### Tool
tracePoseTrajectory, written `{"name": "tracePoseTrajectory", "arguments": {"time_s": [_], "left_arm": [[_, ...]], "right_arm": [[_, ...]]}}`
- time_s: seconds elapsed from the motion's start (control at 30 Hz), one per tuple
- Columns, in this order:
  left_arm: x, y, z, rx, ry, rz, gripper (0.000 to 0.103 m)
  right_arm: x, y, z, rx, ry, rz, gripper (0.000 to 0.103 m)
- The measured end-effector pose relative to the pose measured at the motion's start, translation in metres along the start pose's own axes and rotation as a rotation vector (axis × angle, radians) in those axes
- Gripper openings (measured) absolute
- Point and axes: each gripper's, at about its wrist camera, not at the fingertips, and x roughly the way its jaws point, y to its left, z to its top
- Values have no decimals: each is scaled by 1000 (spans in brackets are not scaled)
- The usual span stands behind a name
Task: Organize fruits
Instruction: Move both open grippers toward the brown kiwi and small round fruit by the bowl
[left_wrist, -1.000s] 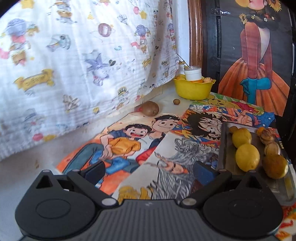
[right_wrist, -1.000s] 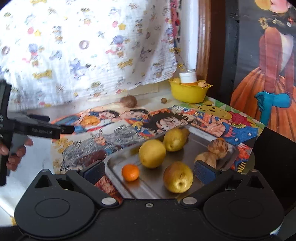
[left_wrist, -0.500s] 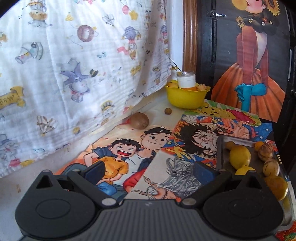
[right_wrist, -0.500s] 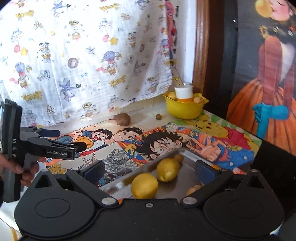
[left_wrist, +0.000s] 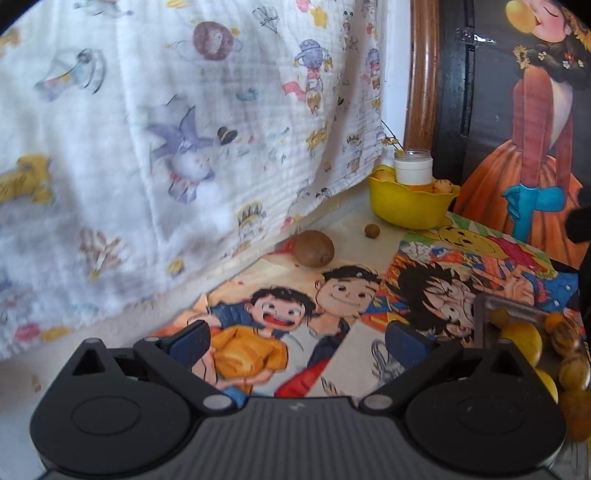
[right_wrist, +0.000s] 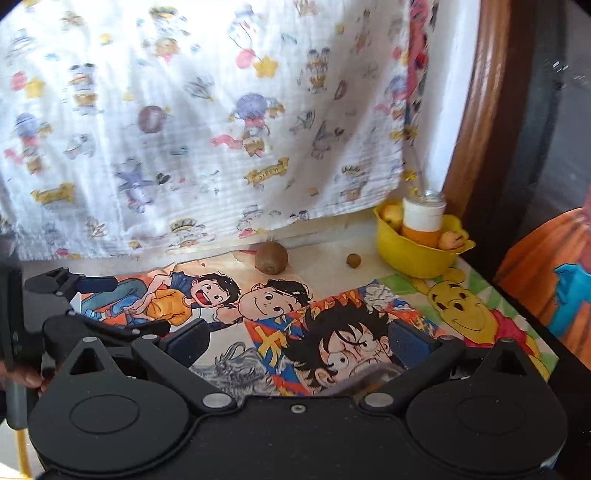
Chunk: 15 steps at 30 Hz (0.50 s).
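Observation:
A brown kiwi (left_wrist: 314, 248) (right_wrist: 270, 257) lies on the table by the hanging cloth, with a small brown nut (left_wrist: 371, 231) (right_wrist: 353, 260) to its right. Behind them a yellow bowl (left_wrist: 406, 208) (right_wrist: 413, 258) holds small fruits and a white-capped jar (left_wrist: 412, 170) (right_wrist: 423, 218). A steel tray (left_wrist: 491, 314) at the right edge of the left wrist view carries lemons (left_wrist: 522, 339) and other fruit. My left gripper (left_wrist: 297, 338) is open and empty, well short of the kiwi. My right gripper (right_wrist: 295, 341) is also open and empty above the cartoon mats; the left gripper (right_wrist: 107, 306) shows at its left.
Cartoon-print mats (left_wrist: 280, 321) (right_wrist: 343, 332) cover the table. A patterned white cloth (left_wrist: 184, 129) (right_wrist: 184, 129) hangs along the back. A wooden post (left_wrist: 421, 74) and a dark painted panel (left_wrist: 535, 110) stand at the right. A person's hand (right_wrist: 22, 378) holds the left gripper.
Both grippers have moved forward toward the kiwi and the yellow bowl. The tray has slid out of the right wrist view and to the edge of the left wrist view.

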Motion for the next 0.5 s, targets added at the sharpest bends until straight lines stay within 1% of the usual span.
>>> {"name": "tracePoseTrajectory", "arguments": {"time_s": [0.1,0.23,0.37,0.43,0.5], "left_arm": [[11,-2,14,-24,-4,-13,103],[39,-9,30,-31,-8,-4,103],[71,-19,41,-45,-1,5,103],[86,-25,46,-42,5,-6,103],[100,-32,50,-19,17,-29,103]], "right_arm": [[30,-18,30,19,61,20,102],[71,-38,55,50,84,71,102],[108,-50,60,23,54,129,102],[127,-55,58,9,49,150,102],[146,-62,54,13,44,157,102]]}}
